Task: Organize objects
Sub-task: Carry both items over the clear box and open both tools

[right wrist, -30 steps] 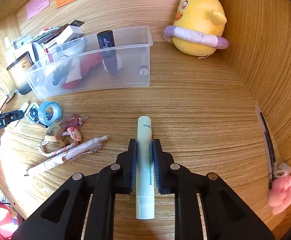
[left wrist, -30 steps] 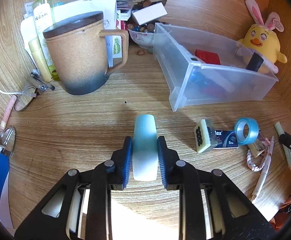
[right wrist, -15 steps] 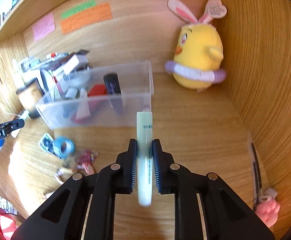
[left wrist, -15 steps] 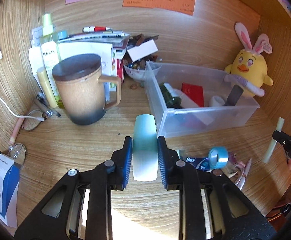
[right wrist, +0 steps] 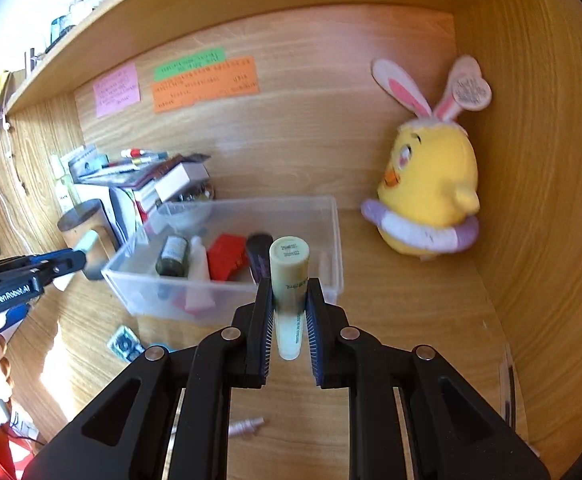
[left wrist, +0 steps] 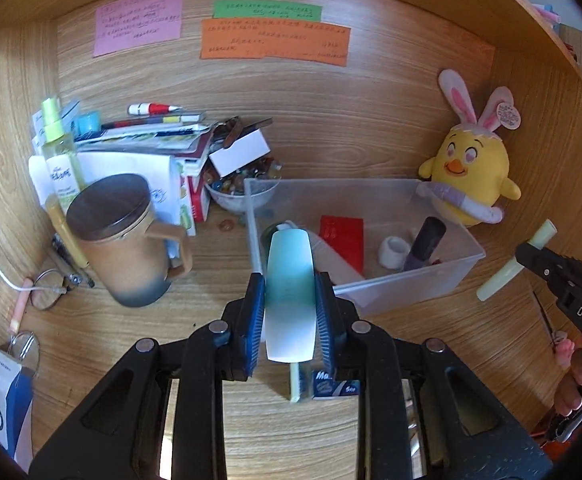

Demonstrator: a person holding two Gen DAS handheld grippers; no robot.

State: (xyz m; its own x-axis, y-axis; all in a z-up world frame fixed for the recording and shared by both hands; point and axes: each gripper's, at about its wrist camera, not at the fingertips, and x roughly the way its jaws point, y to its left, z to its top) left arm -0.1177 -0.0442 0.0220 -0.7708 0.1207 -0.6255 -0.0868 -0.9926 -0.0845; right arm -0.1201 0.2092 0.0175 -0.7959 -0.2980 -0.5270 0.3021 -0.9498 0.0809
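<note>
Gripping mid-body, your left tool (left wrist: 289,307) clenched the soft, squeezable teal tube (left wrist: 289,276), your right tool (right wrist: 288,322) the slim, light, likely slippery pale-green tube (right wrist: 289,280), both above the counter (right wrist: 411,300) near the clear bin (right wrist: 227,292)

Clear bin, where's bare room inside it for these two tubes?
Clear bin: its right end, beyond the dark tube, looks bare. The left and middle are crowded with the green bottle, white tube and red box.

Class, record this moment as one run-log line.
left gripper: shut on teal tube | right gripper: shut on pale green tube | clear bin: ahead of both
</note>
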